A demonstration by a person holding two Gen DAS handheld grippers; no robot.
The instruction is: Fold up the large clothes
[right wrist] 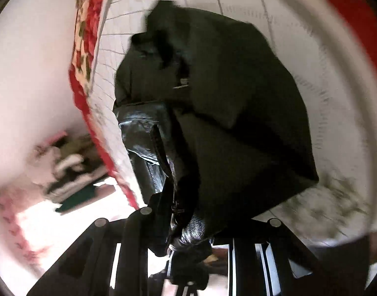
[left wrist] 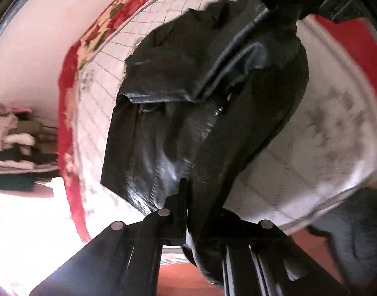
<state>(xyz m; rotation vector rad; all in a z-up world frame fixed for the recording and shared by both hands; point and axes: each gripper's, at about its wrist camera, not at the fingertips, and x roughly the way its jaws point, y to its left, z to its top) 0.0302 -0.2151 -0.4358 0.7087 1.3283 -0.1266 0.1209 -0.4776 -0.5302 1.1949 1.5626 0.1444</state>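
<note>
Both claws — left claw point(left wrist: 188, 197), right claw point(right wrist: 186, 224) — clamp the black jacket point(left wrist: 188, 113) above the bed point(left wrist: 324, 148).

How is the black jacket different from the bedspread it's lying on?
The black jacket is dark and shiny, like leather; the bedspread is pale, quilted in squares, with a red flowery border. The jacket is crumpled and pinched by the left gripper and right gripper; the bedspread lies spread out. Both are soft fabric things.
</note>
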